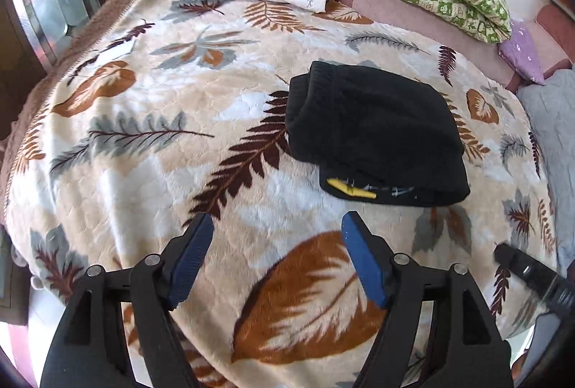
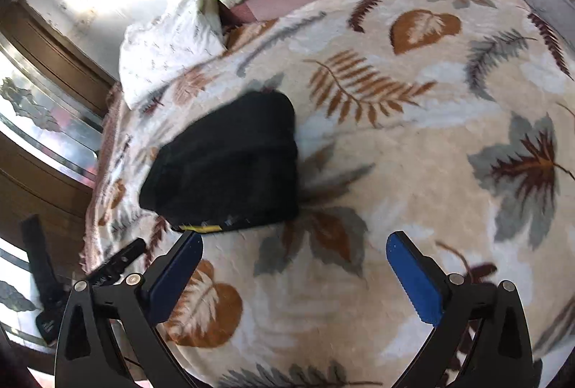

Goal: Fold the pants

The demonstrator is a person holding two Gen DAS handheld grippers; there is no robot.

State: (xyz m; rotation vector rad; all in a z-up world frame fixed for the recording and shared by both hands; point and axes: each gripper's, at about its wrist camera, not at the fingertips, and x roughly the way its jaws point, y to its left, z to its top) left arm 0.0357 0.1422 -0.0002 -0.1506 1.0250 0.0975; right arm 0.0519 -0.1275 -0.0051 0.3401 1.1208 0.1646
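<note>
The left hand-held gripper (image 1: 276, 226) and the right hand-held gripper (image 2: 294, 244) both hang wide and empty above the bed (image 1: 143, 143), just short of the pants (image 1: 373, 132). The black pants lie as a compact, stacked bundle on the leaf-print blanket. The folding looks finished; at most a tidy-up remains.

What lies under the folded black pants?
The folded black pants rest on the plush beige leaf-print blanket. Their inner layers, apart from a yellow tag, are covered.
</note>
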